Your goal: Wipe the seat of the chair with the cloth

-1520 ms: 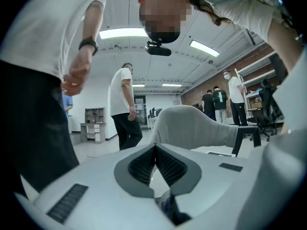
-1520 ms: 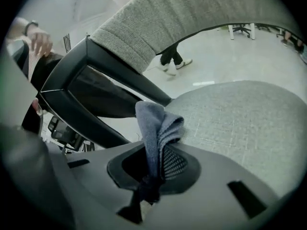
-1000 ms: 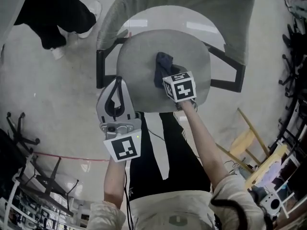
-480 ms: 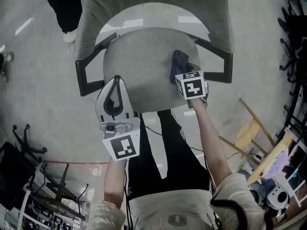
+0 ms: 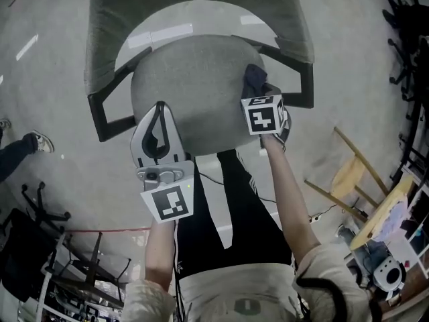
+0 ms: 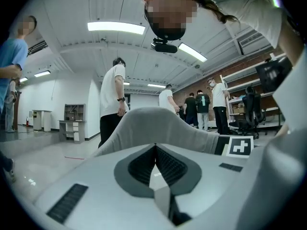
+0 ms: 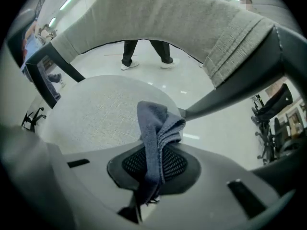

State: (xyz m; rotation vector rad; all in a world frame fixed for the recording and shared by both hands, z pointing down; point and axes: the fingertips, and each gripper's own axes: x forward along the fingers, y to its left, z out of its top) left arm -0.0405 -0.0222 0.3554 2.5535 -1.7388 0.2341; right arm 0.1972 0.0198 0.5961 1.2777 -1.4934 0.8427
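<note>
Right gripper [image 7: 146,176] clamps blue cloth [image 7: 156,133] at right edge of chair seat [image 5: 194,92]. Left gripper [image 6: 154,152] closed, empty, over lower left of seat.

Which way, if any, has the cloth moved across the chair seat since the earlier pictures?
Yes. The cloth has slid from the seat's middle to its right edge, beside the armrest.

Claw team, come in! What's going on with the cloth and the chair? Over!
Right claw shut on cloth. Left claw shut, empty, by seat front. Cloth at seat's right edge. Armrest close beside it.
</note>
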